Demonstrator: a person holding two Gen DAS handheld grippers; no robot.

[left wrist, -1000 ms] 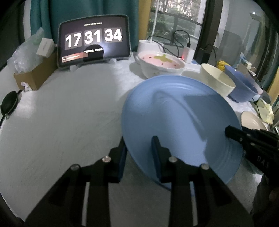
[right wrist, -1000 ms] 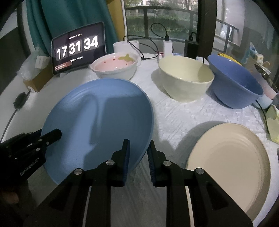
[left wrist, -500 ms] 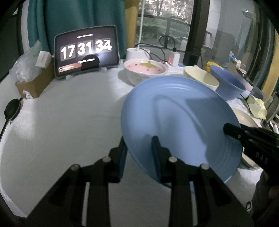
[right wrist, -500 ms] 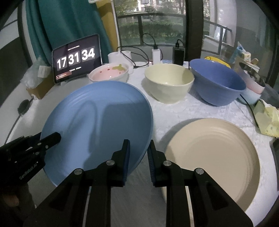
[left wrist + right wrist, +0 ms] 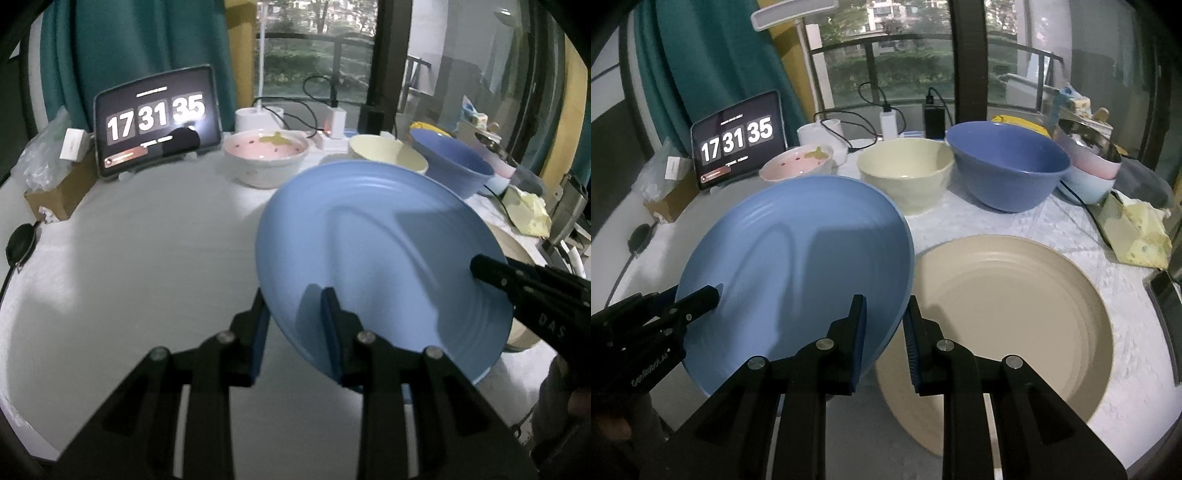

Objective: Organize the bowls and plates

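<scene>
A blue plate (image 5: 380, 254) (image 5: 798, 258) is held tilted above the table by both grippers. My left gripper (image 5: 295, 321) is shut on its near-left rim; it shows at the lower left of the right wrist view (image 5: 701, 299). My right gripper (image 5: 884, 328) is shut on the plate's right rim; it shows at the right of the left wrist view (image 5: 487, 269). A beige plate (image 5: 1012, 306) lies on the table just right of and below the blue plate. Behind stand a pink strawberry bowl (image 5: 798, 166) (image 5: 266, 155), a cream bowl (image 5: 905, 173) and a blue bowl (image 5: 1008, 166).
A tablet clock (image 5: 157, 118) stands at the back left beside a cardboard box (image 5: 55, 188). Chargers and cables (image 5: 886, 122) lie behind the bowls. Stacked pastel bowls (image 5: 1086, 170) and a yellow cloth (image 5: 1137, 232) sit at the right. White table surface (image 5: 129, 251) spreads to the left.
Both grippers have lifted the blue plate higher and carried it right, so its edge now hangs over the beige plate. The clock changed from 34 to 35.
</scene>
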